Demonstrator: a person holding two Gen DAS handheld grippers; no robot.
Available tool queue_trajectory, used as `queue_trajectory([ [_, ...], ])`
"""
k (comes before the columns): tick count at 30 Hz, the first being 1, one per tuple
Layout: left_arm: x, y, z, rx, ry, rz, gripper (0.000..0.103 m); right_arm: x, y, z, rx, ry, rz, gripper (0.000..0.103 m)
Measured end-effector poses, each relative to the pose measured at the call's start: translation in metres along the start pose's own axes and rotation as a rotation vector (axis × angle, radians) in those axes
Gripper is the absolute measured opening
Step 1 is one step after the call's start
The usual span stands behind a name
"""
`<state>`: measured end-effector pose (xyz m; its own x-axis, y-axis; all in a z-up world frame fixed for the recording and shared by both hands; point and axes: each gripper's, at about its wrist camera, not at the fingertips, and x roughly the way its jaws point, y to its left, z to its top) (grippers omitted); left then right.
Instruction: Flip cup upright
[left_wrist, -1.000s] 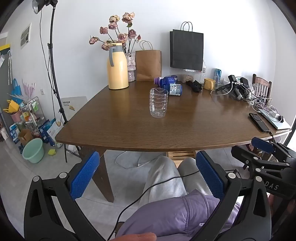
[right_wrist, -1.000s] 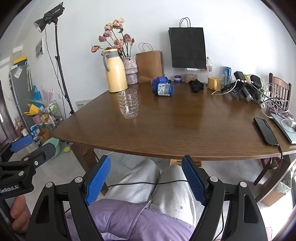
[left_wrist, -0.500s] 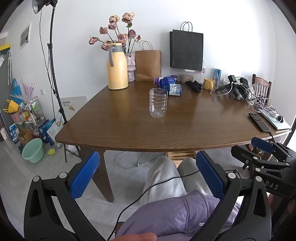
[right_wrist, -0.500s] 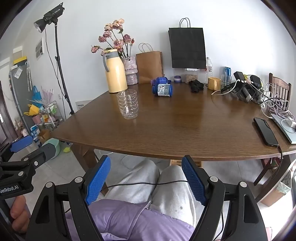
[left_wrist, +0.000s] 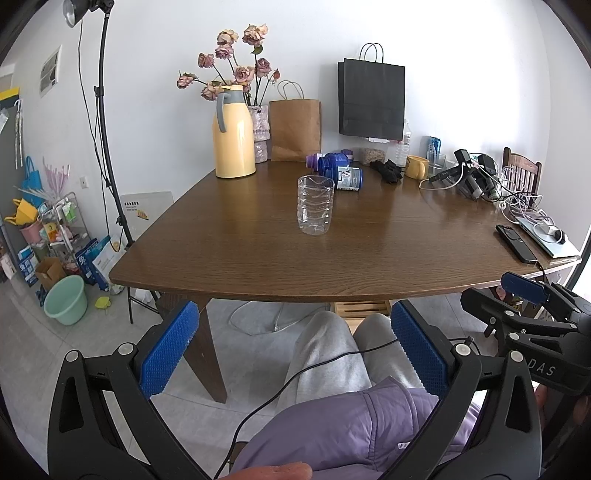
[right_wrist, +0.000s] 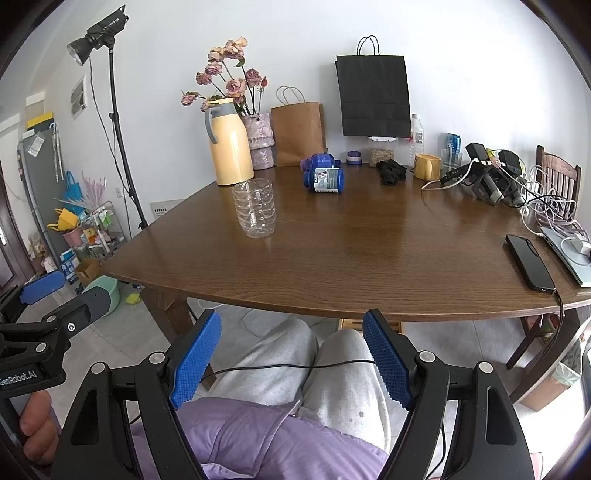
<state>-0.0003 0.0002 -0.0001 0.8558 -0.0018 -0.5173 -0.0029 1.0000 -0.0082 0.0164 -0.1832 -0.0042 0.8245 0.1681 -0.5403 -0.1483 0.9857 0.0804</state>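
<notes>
A clear ribbed plastic cup (left_wrist: 315, 205) (right_wrist: 255, 207) stands alone on the brown wooden table (left_wrist: 332, 266), its wide open mouth facing up as far as I can tell. My left gripper (left_wrist: 293, 312) is open and empty, held low over the person's lap in front of the table's near edge. My right gripper (right_wrist: 291, 317) is also open and empty, at the same height. Each gripper shows at the edge of the other's view: the right gripper (left_wrist: 524, 290) and the left gripper (right_wrist: 40, 291). Both are well short of the cup.
Behind the cup lie blue bottles (left_wrist: 345, 173), with a yellow thermos jug (left_wrist: 233, 133), a flower vase and paper bags at the back. A yellow mug (left_wrist: 416, 167), chargers and cables, a phone (left_wrist: 515, 243) and a laptop fill the right side. Grey-trousered legs sit below.
</notes>
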Motion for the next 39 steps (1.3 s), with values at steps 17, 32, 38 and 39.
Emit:
queue_trajectory([
  [17, 0.0000, -0.0001, 0.0000, 0.000, 0.001, 0.000, 0.103, 0.0019, -0.0020, 0.0033, 0.002, -0.001, -0.003, 0.082],
  [32, -0.0002, -0.0002, 0.0000, 0.001, 0.002, 0.000, 0.103, 0.0022, -0.0016, 0.0026, 0.004, 0.000, -0.005, 0.082],
  [38, 0.0000, -0.0001, 0.0000, 0.001, 0.001, 0.000, 0.103, 0.0023, -0.0019, 0.0025, 0.004, 0.001, -0.005, 0.082],
  [39, 0.0001, -0.0001, 0.0001, 0.000, 0.002, 0.000, 0.103, 0.0022, -0.0020, 0.0024, 0.005, 0.000, -0.005, 0.082],
])
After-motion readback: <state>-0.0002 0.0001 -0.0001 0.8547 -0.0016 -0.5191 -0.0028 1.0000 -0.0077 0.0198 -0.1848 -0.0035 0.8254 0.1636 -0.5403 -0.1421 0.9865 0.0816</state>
